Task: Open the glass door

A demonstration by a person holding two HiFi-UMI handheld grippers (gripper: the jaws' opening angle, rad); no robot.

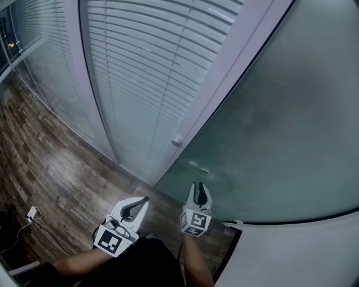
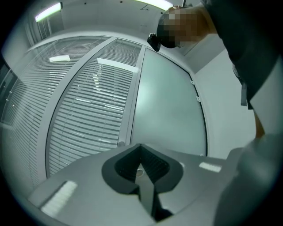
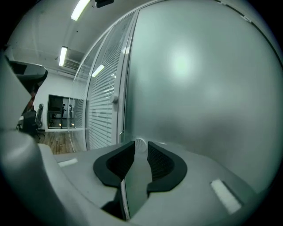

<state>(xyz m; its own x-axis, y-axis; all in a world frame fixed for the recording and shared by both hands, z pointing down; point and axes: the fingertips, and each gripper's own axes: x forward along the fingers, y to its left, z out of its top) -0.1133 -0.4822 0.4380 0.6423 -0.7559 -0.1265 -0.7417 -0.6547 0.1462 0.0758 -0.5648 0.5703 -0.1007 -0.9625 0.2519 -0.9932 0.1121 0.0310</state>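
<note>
Glass door (image 1: 280, 140) just ahead of parted right tongs (image 1: 198, 186), left tongs (image 1: 143, 202) clenched empty

Dark wood-plank floor (image 1: 61, 162) fills the head view's eight o'clock side, with a white plug (image 1: 32, 213) lying on it. Glass partitions with closed horizontal blinds (image 1: 146, 67) rise toward twelve. A plain white wall (image 1: 303, 252) sits at five. Ceiling strip lights (image 3: 81, 9) glow overhead.

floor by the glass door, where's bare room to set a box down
Bare wood floor runs along the blinds partition, left of the left gripper. Crowded: a plug and cable at the lower left, and the right gripper close before the glass door.
</note>
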